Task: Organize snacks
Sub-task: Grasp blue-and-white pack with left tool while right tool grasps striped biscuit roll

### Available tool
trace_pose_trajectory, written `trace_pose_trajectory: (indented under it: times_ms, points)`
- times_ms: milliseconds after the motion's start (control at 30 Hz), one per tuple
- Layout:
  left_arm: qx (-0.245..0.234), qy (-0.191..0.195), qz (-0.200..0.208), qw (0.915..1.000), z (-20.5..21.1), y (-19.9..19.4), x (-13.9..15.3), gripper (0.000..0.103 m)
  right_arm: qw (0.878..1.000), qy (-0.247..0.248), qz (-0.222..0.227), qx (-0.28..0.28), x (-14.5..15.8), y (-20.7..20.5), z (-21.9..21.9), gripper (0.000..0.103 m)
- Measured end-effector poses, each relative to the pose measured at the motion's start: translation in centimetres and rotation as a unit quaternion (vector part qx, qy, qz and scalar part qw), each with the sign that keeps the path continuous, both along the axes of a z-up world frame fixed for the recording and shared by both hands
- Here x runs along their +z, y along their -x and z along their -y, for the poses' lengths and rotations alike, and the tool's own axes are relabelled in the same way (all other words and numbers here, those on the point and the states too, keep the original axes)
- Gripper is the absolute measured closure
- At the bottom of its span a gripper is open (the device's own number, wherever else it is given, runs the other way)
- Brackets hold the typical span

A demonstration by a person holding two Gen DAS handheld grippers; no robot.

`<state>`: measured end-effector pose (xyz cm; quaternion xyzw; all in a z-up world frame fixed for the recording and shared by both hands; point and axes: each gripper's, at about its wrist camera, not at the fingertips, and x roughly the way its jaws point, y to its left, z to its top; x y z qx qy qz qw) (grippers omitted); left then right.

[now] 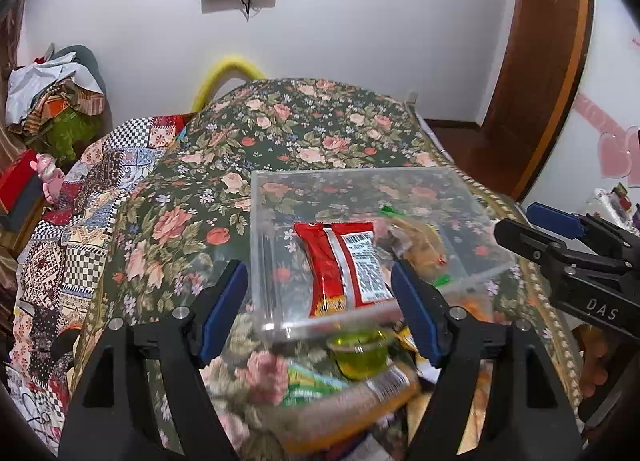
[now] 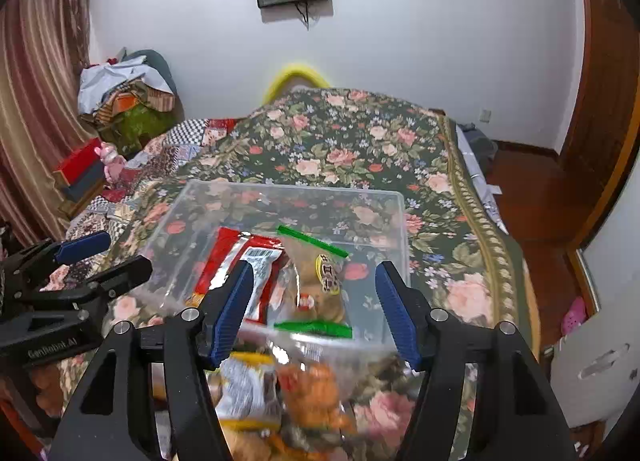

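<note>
Left tongs (image 1: 320, 309) & right tongs (image 2: 316, 309): black angular frames w/ triangular cut-outs; ribbed blue pads (image 1: 224, 309) fitted; silver screws (image 1: 179, 312) at pivots. White "DAS" and "GenRobot.AI" markings are printed.

I am seeing both views evenly and fairly brightly lit, with no hard shadows. Fisheye distortion is bending the white wall (image 1: 360, 41) and door frame (image 1: 552, 61), and dark vignetting is filling the corners. Snack packets (image 2: 304, 393) nearest the lens are blurring; the clear box (image 2: 400, 221) is catching faint glare.
</note>
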<state>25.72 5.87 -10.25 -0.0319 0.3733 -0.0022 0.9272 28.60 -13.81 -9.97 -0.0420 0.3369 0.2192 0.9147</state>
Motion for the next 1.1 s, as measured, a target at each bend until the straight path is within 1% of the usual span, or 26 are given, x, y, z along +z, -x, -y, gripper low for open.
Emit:
trace_pose_trajectory:
  times_ms: [133,300,400,533,667,800,1000,1100]
  points:
    - [-0.002,0.002,0.014,0.9999,0.3,2.8,1.2,0.026,1.0,0.0,0.017,-0.001,1.0,2.2,1.3,0.041]
    - [-0.008,0.007,0.019,0.9998,0.9,5.8,1.9,0.021,1.0,0.002,0.025,-0.004,1.6,4.7,2.8,0.041]
    - [-0.013,0.009,0.014,0.9998,1.3,7.5,1.7,0.018,1.0,0.003,0.026,-0.007,1.7,6.0,3.9,0.037]
    - [-0.019,0.009,-0.001,0.9998,1.6,9.2,0.8,0.018,1.0,0.006,0.021,-0.012,1.2,7.3,5.2,0.037]
    - [-0.023,0.016,-0.032,0.9991,1.9,10.6,-1.2,0.018,1.0,0.013,0.006,-0.014,0.0,8.6,6.3,0.036]
    - [-0.023,0.015,-0.06,0.9978,2.5,11.5,-3.2,0.018,0.999,0.029,-0.013,-0.013,-2.1,9.7,7.2,0.036]
    - [-0.023,0.01,-0.091,0.9956,3.0,12.5,-5.8,0.018,0.998,0.031,-0.056,-0.009,-5.2,11.1,8.4,0.036]
    - [-0.019,0.017,-0.105,0.9942,3.0,13.0,-6.9,0.018,0.996,0.029,-0.079,0.0,-6.9,11.9,8.8,0.036]
